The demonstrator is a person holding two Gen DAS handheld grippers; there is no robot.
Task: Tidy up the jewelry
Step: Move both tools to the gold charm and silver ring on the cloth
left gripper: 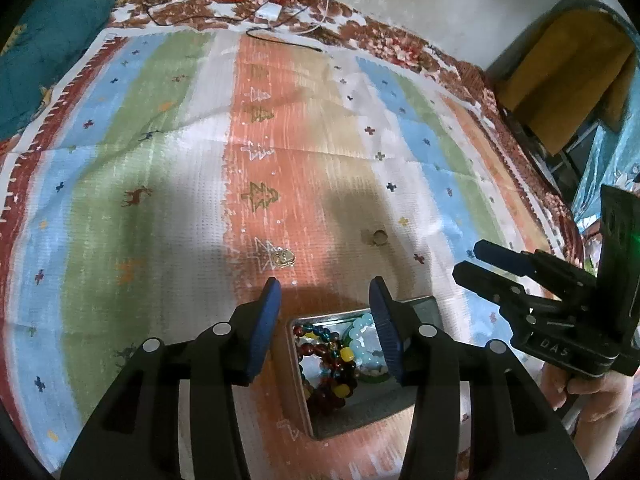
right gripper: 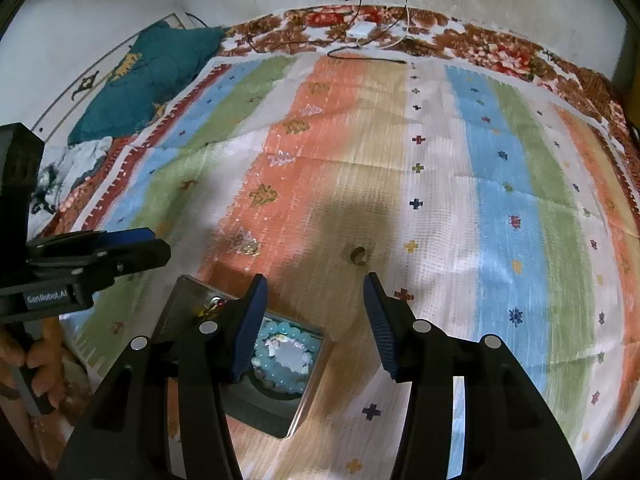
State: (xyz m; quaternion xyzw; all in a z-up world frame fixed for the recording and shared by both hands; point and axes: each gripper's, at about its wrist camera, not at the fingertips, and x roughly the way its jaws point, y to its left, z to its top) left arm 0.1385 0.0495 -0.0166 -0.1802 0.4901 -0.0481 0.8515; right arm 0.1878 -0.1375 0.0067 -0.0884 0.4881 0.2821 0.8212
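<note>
A metal box (left gripper: 360,420) lies on the striped cloth and holds a dark multicolour bead bracelet (left gripper: 332,364) and a pale blue bead bracelet (left gripper: 362,338). In the right wrist view the box (right gripper: 308,396) shows the pale blue bracelet (right gripper: 288,354). A small gold piece (left gripper: 283,258) and a ring (left gripper: 379,237) lie on the cloth beyond the box; they also show in the right wrist view as the gold piece (right gripper: 249,246) and the ring (right gripper: 357,255). My left gripper (left gripper: 325,294) is open above the box's far edge. My right gripper (right gripper: 315,290) is open, over the box's right side.
A teal quilt (right gripper: 148,80) lies at the far left of the bed. A white charger (right gripper: 362,30) and cables lie at the far edge by the wall. A yellow cloth (left gripper: 560,76) hangs at the right.
</note>
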